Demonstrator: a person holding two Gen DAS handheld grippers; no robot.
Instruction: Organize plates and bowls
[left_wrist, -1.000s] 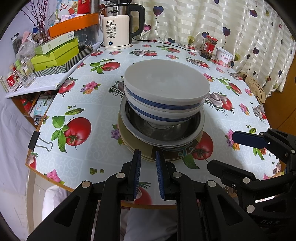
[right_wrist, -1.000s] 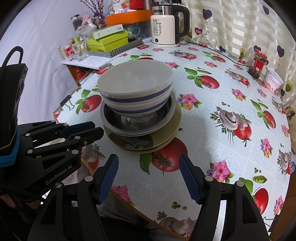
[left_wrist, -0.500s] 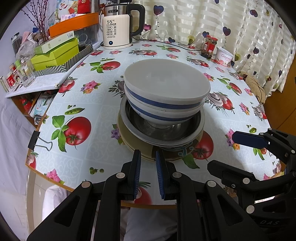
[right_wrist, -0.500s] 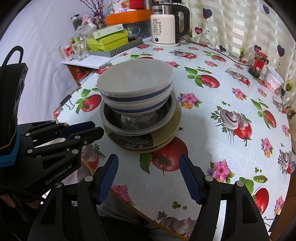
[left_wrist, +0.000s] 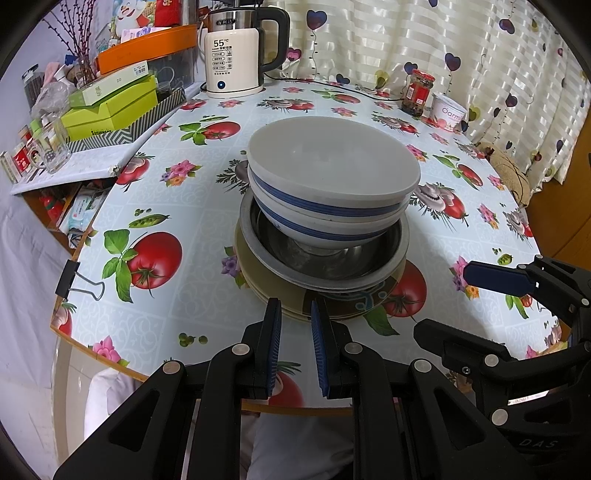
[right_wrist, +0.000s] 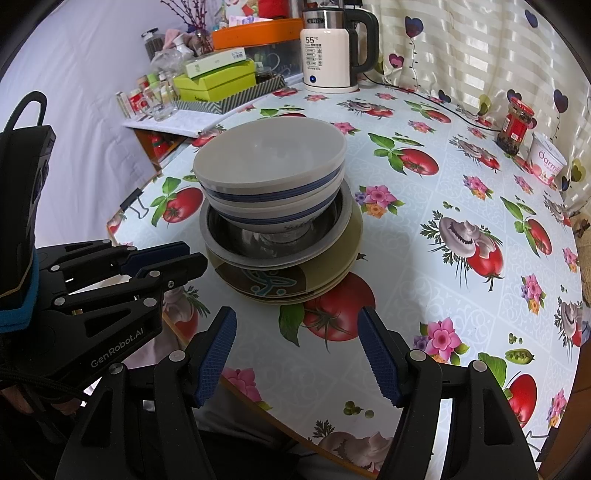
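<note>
The tabletop (left_wrist: 155, 199), round and covered in slick patterned oilcloth, carries one stack near its front edge, at about 12 o'clock from both claws; everything else, the kettle (left_wrist: 236, 51) and boxes at 11 o'clock, the jar (left_wrist: 417, 92) and tub (left_wrist: 448, 110) at 1 o'clock, stands well apart at the far rim.

At the bottom lie the plates (right_wrist: 332, 266), olive and brown, several deep, stiff, likely ceramic and heavy together; the thin overhanging rim is the only place to pinch, and glaze will be slippery. On them sits the steel dish (left_wrist: 399, 258), light, rigid, with a rolled lip that should take a pinch well. Nested in it are the bowls (left_wrist: 332, 192), two white with blue bands, one inside the other, tall for their narrow foot; I judge them fragile and top-heavy, so the upper one is best taken by its rim at the near side, one pad inside and one out, lifted straight up lest the lower one tip or come along.

The left claw (left_wrist: 295, 325) hangs just short of the plates' near rim, its pads drawn nearly together with a narrow gap, holding nothing, touching nothing; the right claw (right_wrist: 295, 347), at 4 o'clock from the stack, stands roughly half spread, empty, clear above the oilcloth.
</note>
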